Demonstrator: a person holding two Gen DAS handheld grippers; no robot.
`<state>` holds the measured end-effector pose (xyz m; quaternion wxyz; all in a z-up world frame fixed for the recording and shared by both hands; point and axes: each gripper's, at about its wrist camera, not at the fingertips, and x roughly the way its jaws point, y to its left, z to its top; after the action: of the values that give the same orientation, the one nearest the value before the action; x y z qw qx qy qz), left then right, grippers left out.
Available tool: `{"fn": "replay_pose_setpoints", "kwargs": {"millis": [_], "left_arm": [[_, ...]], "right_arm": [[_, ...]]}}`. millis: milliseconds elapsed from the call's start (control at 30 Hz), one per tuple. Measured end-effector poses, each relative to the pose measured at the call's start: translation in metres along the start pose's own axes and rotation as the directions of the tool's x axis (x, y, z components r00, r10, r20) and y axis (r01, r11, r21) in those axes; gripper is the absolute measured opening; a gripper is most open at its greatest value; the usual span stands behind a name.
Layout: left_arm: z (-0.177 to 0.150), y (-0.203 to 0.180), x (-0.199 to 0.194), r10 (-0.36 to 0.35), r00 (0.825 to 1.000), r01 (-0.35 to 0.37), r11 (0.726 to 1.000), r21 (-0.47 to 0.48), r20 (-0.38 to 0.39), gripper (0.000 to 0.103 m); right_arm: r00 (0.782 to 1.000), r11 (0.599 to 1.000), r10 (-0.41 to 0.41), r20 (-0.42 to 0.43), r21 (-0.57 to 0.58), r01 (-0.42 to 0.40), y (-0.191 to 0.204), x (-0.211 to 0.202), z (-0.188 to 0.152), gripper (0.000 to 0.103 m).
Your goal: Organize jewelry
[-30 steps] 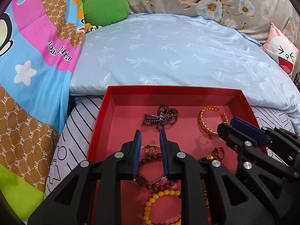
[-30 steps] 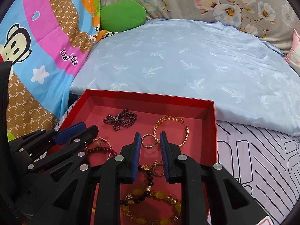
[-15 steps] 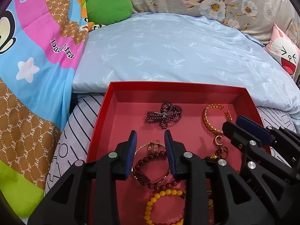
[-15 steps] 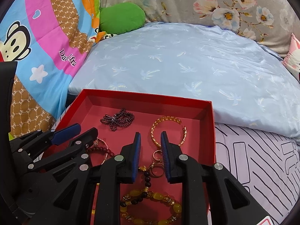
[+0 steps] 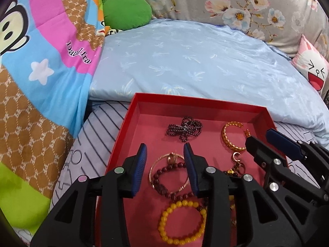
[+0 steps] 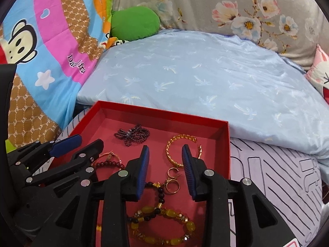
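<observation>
A red tray [image 5: 131,111] [image 6: 225,142] on the bed holds several pieces of jewelry. My left gripper [image 5: 164,152] is open above a thin gold hoop with a dark red bead bracelet [image 5: 168,170]. A yellow bead bracelet [image 5: 181,222] lies nearer me. A dark bead necklace [image 5: 185,128] [image 6: 132,133] and a gold cuff [image 5: 231,138] [image 6: 176,148] lie at the tray's far side. My right gripper [image 6: 165,154] is open above small gold rings [image 6: 172,182] and an amber and black bead bracelet [image 6: 162,224]. Both grippers are empty.
A light blue pillow [image 5: 195,65] lies right behind the tray. A colourful cartoon blanket [image 5: 41,61] rises on the left. A green cushion [image 5: 126,13] and a floral pillow [image 5: 236,6] are at the back. The striped sheet [image 6: 277,175] lies to the tray's right.
Both grippers have opened from nearly shut to wide open. Both have pulled back and up a little from the tray, so more of the jewelry shows.
</observation>
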<state>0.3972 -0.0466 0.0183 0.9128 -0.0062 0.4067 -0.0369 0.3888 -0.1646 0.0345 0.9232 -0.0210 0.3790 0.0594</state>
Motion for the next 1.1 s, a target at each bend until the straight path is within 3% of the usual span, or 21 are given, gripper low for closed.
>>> {"fn": "replay_pose_setpoints", "kwargs": {"millis": [200, 300, 633, 833, 1100], "left_arm": [[-0.017, 0.001, -0.034, 0.013, 1.000, -0.013, 1.000, -0.007, 0.017, 0.036], [-0.025, -0.001, -0.055, 0.048, 0.998, -0.048, 0.999, 0.014, 0.038, 0.045], [-0.053, -0.004, -0.105, 0.079, 0.996, -0.080, 0.996, 0.029, 0.047, 0.056], [-0.068, -0.005, -0.122, 0.089, 0.995, -0.090, 0.996, 0.025, 0.044, 0.064], [-0.088, -0.005, -0.131, 0.098, 0.995, -0.098, 0.995, 0.020, 0.020, 0.076]], "right_arm": [[1.000, 1.000, -0.001, 0.014, 0.010, 0.001, 0.004, -0.037, -0.015, 0.039], [1.000, 0.999, -0.001, 0.021, 0.034, 0.000, 0.003, -0.056, -0.024, 0.041], [0.998, 0.998, -0.046, 0.034, 0.054, 0.044, 0.007, -0.109, -0.052, 0.053], [0.997, 0.995, -0.066, 0.036, 0.080, 0.063, 0.002, -0.130, -0.068, 0.064], [0.997, 0.992, -0.072, 0.018, 0.104, 0.070, -0.002, -0.143, -0.088, 0.070]]}}
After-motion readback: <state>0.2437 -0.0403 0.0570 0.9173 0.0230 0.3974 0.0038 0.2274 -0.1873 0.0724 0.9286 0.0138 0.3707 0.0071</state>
